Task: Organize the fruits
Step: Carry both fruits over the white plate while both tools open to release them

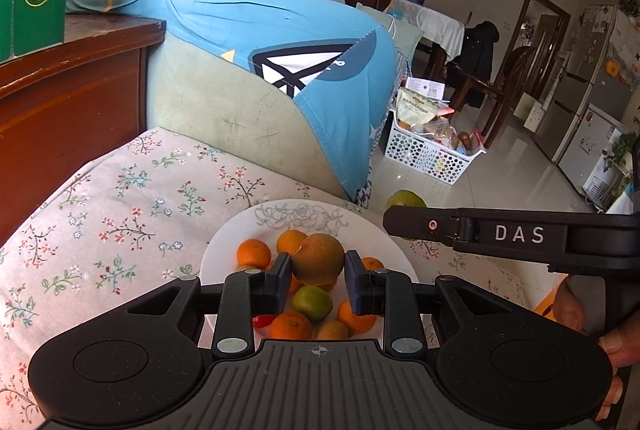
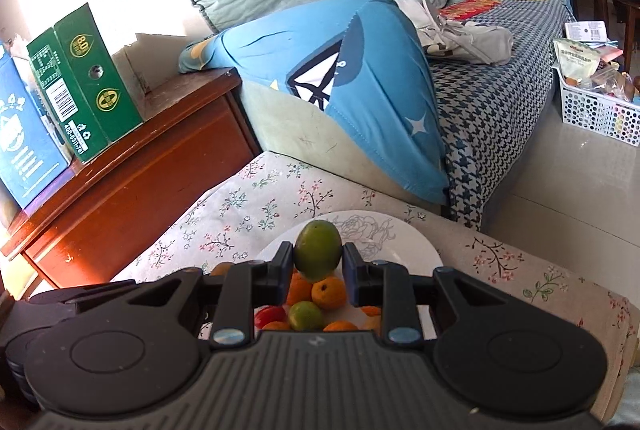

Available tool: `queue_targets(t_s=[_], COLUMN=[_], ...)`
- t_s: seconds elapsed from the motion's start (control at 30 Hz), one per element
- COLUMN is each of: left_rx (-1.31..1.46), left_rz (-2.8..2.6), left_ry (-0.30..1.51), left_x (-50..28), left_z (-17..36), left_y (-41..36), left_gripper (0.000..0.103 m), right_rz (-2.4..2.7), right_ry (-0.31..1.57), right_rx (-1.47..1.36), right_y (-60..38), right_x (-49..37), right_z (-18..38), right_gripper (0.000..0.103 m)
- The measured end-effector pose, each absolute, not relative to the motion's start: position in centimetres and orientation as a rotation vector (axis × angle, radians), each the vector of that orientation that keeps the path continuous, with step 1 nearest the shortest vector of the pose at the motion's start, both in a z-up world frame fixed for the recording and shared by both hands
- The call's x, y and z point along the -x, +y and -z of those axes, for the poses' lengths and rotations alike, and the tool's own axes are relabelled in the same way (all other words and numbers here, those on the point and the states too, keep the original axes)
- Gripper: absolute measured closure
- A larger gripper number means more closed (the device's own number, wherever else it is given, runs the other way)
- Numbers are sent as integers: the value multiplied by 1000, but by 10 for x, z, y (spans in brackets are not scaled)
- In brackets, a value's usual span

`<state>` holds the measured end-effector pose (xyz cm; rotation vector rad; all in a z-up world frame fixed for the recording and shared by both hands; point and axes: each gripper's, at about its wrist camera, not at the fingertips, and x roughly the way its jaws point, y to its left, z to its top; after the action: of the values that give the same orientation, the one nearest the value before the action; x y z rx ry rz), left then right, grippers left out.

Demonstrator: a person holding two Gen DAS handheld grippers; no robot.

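Left gripper point(image 1: 318, 270) is clamped on a brownish-orange fruit point(image 1: 318, 259), pads pressed on both sides, held above the white plate point(image 1: 224, 242). Right gripper point(image 2: 318, 262) is pinching a green mango point(image 2: 318, 250) the same way, above the plate's far rim. Below them the plate sits on the flowered cloth point(image 1: 120, 198), near its front edge, with small oranges point(image 1: 254, 253), a green fruit point(image 1: 312, 303) and something red point(image 1: 263, 320) piled in it. Looks like the carrying step: two fruits picked, neither set down. Next move calls for a landing spot for each and a gentle release, so nothing rolls off the cloth's edge.
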<state>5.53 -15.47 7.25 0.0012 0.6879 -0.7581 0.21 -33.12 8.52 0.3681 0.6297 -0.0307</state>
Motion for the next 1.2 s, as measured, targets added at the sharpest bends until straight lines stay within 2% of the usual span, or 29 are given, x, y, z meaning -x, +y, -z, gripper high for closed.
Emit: queue_targets(t_s=[0.77, 0.87, 1.2], left_rx=[-36, -30, -42], left_rz=[809, 802, 782], left_ry=[739, 732, 702], left_x=[-70, -70, -67], left_z=[-35, -35, -54], left_y=[-197, -197, -189], left_gripper=[77, 75, 73], right_rz=[77, 75, 89], right_ry=[716, 723, 699], right_rx=[-468, -495, -519], right_y=[-364, -366, -371], right_x=[-43, -45, -42], right_z=[-40, -36, -45], right_gripper=[77, 73, 72])
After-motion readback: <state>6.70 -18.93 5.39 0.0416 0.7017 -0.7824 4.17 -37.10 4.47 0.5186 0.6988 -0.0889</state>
